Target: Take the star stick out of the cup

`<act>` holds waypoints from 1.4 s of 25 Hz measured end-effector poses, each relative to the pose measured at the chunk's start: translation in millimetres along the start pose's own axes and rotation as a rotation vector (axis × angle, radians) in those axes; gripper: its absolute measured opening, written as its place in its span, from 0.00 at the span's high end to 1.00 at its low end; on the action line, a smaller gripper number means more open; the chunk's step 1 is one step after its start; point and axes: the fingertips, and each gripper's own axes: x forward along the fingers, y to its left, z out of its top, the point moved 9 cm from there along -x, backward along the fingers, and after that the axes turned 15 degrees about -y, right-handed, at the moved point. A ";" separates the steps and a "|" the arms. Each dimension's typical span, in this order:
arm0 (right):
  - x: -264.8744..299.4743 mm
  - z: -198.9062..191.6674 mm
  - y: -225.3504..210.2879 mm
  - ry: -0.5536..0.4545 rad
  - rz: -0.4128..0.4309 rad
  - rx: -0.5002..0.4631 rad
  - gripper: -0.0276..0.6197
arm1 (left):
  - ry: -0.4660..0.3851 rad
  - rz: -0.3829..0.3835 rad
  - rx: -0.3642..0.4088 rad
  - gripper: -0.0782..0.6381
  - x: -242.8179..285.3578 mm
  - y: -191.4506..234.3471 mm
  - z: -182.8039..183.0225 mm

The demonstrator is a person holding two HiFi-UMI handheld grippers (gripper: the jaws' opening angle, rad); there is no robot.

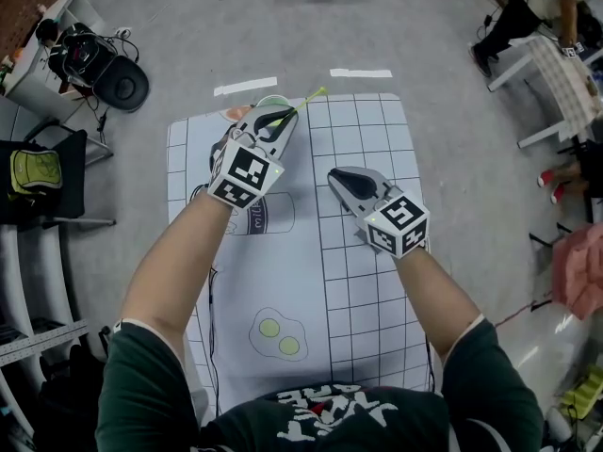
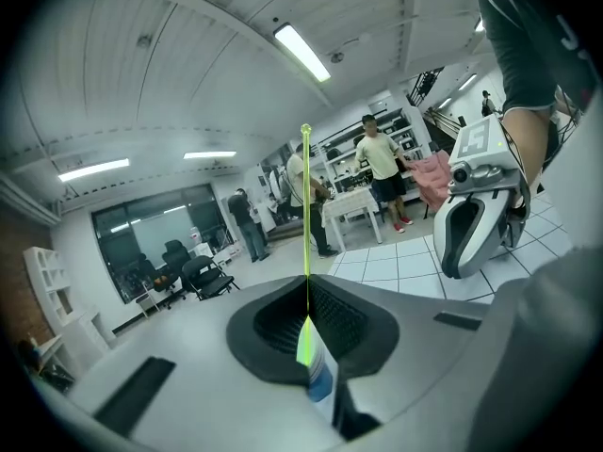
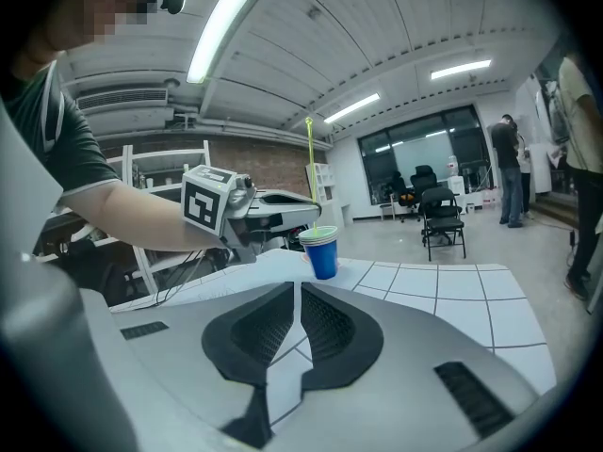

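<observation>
**Left gripper** (image 1: 283,119): The jaws are pressed together on the star stick (image 1: 306,100). In the left gripper view the thin yellow-green shaft (image 2: 306,215) is seen clamped in the seam between the two black pads (image 2: 344,318) and rising straight beyond the jaw tips to its small head. The lower end of the stick is still seated in the cup (image 1: 273,102). The cup is placed directly under the tips of this gripper; its blue wall (image 2: 320,384) is partly seen below the pads.

**Right gripper** (image 1: 344,179): The jaws are drawn almost together, with only a thin slit left between the pads (image 3: 330,328). Nothing is held; only the white gridded mat (image 3: 443,285) is seen through the slit. The gripper is held low over the mat.

**Position of the task items from the right gripper:** The blue cup with the green rim (image 3: 321,250) is located ahead of its jaws, slightly to the right of the slit and well apart from them. The stick (image 3: 308,158) stands upright out of the cup. The left gripper (image 3: 273,210) is seen ahead and to the left, with its tips level with the cup rim and its marker cube (image 3: 207,201) behind them.
</observation>
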 end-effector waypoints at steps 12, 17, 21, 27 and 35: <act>-2.6 18.8 12.2 0.001 0.001 -0.025 0.90 | -0.073 0.023 0.017 0.88 -12.0 18.7 42.9; -5.8 40.6 18.9 -0.016 -0.004 -0.051 0.90 | -0.106 0.039 0.024 0.88 -20.0 28.6 70.4; -9.6 62.1 29.9 -0.029 -0.002 -0.078 0.90 | -0.130 0.057 0.018 0.88 -31.3 36.3 96.7; -19.2 99.8 54.5 -0.053 0.002 -0.123 0.90 | -0.170 0.081 0.036 0.88 -52.8 46.7 149.3; -42.9 159.6 99.7 -0.092 0.001 -0.181 0.90 | -0.216 0.114 0.007 0.88 -94.6 51.0 227.7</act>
